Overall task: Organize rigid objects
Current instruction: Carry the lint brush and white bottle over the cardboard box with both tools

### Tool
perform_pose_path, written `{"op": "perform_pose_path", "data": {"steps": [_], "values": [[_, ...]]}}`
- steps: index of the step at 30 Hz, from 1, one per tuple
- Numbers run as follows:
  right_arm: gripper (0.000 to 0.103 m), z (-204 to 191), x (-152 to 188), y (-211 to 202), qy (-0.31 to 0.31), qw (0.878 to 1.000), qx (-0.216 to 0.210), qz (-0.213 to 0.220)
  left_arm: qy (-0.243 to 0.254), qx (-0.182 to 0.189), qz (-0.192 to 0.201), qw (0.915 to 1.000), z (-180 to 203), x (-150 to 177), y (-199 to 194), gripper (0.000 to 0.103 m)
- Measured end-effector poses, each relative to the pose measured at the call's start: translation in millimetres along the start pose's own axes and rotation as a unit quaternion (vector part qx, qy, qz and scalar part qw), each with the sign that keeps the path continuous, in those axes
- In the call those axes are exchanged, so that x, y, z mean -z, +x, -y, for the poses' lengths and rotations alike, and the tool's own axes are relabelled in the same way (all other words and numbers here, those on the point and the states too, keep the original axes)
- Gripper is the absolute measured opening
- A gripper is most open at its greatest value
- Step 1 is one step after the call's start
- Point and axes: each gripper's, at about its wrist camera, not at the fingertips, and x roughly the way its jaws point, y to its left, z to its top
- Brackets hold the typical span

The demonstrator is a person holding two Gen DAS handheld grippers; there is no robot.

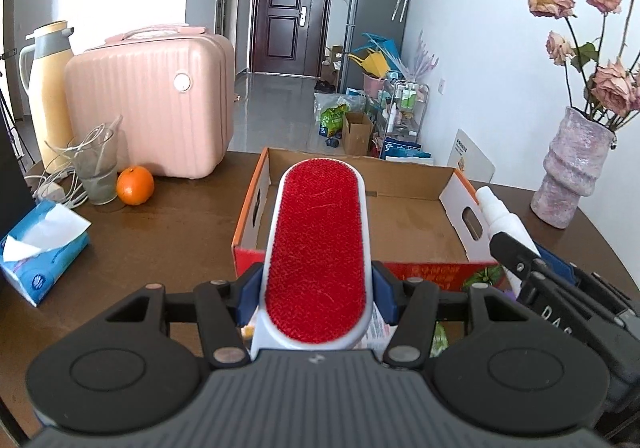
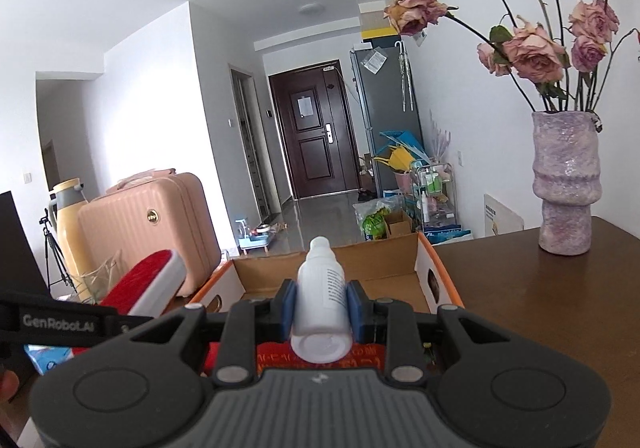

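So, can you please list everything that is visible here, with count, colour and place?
Lint brush: one, red pad, white body, in left gripper.
Plastic bottle: one, white, in right gripper.
Cardboard box: one, brown, orange edges, table centre.
Orange fruit: one, beside glass.
Glass cup: one, clear, holds white cables.
Tissue pack: one, blue, left edge.
Suitcase: one, pink.
Thermos jug: one, yellow.
Vase: one, lilac, dried roses.
Left gripper: black, blue pads.
Right gripper: same.

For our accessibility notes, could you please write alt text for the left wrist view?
The left tool grips a red-faced lint brush over the near end of an open cardboard box on a brown table. At right, the right tool holds a white bottle; an orange and pink suitcase sit left.
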Motion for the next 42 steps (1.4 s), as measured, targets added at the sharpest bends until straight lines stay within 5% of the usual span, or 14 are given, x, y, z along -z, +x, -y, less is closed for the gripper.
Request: {"op": "perform_pose_path", "data": {"steps": [14,28,42], "values": [[0.027,16.9,-13.8,64.8,0.023,1.0,0.003,-0.015,-0.017,-0.009,-0.021,0.9996,4.0,-34.0,69.3,0.057],[0.027,19.5,-20.1,125.5,0.017,0.999,0.021,-0.045,0.03,-0.022,-0.038,0.9986,19.1,-60.5,139.1,0.058],[0.027,28.5,-13.3,184.0,0.007,0.991,0.05,-0.122,0.052,-0.05,-0.1,0.9923,16.8,-65.0,208.3,0.058]]}}
